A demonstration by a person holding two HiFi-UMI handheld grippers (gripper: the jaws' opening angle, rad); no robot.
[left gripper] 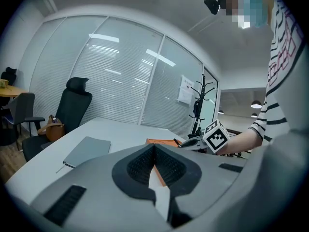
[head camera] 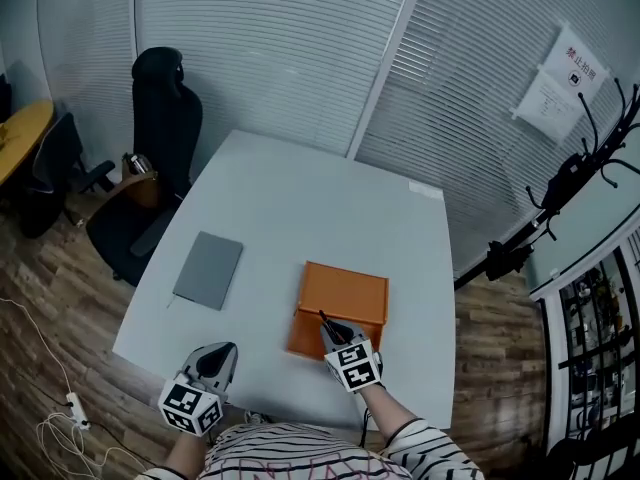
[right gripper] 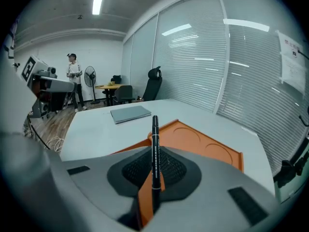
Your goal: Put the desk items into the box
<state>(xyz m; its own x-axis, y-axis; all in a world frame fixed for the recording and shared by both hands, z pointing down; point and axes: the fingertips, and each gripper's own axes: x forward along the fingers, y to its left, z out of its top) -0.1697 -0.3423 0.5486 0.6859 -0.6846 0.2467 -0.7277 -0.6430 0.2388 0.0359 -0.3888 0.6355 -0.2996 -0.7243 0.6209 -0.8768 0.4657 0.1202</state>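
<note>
In the head view, the left gripper (head camera: 222,356) hangs low over the near left edge of the white worktop (head camera: 300,208). The right gripper (head camera: 338,334) reaches over the near edge of the orange rectangular box (head camera: 345,286), and a slim black pen (head camera: 326,319) juts out from it. A flat grey notebook (head camera: 208,270) lies on the worktop left of the box, apart from it.

In the left gripper view, the jaws are pressed together with nothing between them, and they point across the worktop.

In the right gripper view, the jaws are clenched on the pen, which points out over the box's near corner. The box's orange floor shows two round recesses.
</note>
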